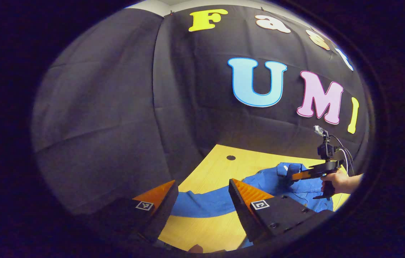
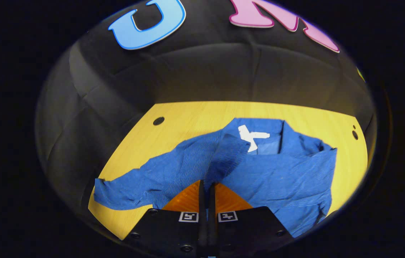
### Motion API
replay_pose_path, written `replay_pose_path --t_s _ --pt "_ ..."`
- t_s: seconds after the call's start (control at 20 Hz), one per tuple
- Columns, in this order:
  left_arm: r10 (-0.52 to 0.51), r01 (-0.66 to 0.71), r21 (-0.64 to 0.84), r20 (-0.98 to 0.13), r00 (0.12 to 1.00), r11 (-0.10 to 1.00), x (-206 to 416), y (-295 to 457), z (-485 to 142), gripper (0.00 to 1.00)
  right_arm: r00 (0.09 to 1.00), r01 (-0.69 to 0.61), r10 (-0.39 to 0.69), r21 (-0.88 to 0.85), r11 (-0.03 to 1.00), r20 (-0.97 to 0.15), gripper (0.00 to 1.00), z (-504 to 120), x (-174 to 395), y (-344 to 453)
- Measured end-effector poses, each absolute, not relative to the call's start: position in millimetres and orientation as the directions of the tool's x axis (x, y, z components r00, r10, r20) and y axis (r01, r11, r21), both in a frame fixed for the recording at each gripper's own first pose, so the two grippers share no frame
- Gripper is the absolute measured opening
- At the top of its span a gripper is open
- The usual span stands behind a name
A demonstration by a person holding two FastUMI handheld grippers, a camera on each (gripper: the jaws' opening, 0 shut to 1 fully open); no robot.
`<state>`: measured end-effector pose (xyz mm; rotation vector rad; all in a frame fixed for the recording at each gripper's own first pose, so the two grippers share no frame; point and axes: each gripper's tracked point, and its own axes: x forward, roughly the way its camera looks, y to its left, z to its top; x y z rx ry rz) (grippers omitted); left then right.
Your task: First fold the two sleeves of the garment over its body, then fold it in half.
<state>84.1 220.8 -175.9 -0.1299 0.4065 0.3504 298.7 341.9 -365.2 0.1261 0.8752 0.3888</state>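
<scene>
Right gripper view: right gripper (image 2: 206,184), fingers pressed together with only a thin slit between them, a fold of the blue garment (image 2: 277,172) pinched at their tips. The pads are ribbed and wedge-shaped, and each finger block carries a small square marker. The pinched cloth rises as a darker ridge from the tips toward the collar. The fabric is finely ribbed or woven, soft and creased. A white tag (image 2: 252,137) sits inside the neck opening. One sleeve (image 2: 141,186) stretches out flat to the view's left across the table (image 2: 188,114), ending in a crumpled cuff near the table edge. The table is yellow wood-grain with small dark round holes (image 2: 158,120) near its corners.

Left gripper view: left gripper (image 1: 202,191) held above the table, its fingers set wide apart with nothing between them; the same ribbed wedge pads and square markers. Through the gap lies the blue sleeve, a curved band on the yellow top. Farther off, the other gripper is seen from the side, held by a hand (image 1: 338,181), its tip down at the bunched garment near the collar, cables trailing from a small unit mounted on top. The black cloth wall (image 1: 116,107) hangs behind, creased in broad panels.
</scene>
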Motion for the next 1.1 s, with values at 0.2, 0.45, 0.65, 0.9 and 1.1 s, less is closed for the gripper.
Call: replay_pose_path --t_s 0.2,0.45,0.65,0.9,1.1 --pt "0.309 -0.402 -0.076 -0.515 0.799 0.913 73 223 -202 0.83 0.516 -0.274 0.483 0.398 0.875 -0.707 0.27 -376 288 377" --pt "0.33 -0.465 -0.108 -0.566 0.756 0.879 75 242 -220 0.83 0.519 -0.311 0.525 0.424 0.851 -0.674 0.97 -355 287 376" --pt "0.34 -0.498 -0.083 -0.632 0.696 0.863 75 270 -258 0.83 0.56 -0.408 0.546 0.367 0.836 -0.623 0.95 -306 280 353" --pt "0.224 -0.489 -0.14 -0.76 0.611 0.861 103 283 -314 0.83 0.591 -0.541 0.589 0.27 0.796 -0.552 0.95 -228 246 313" --pt "0.165 -0.491 -0.125 -0.847 0.505 0.862 117 297 -347 0.83 0.6 -0.578 0.601 0.232 0.782 -0.529 0.96 -183 208 279"
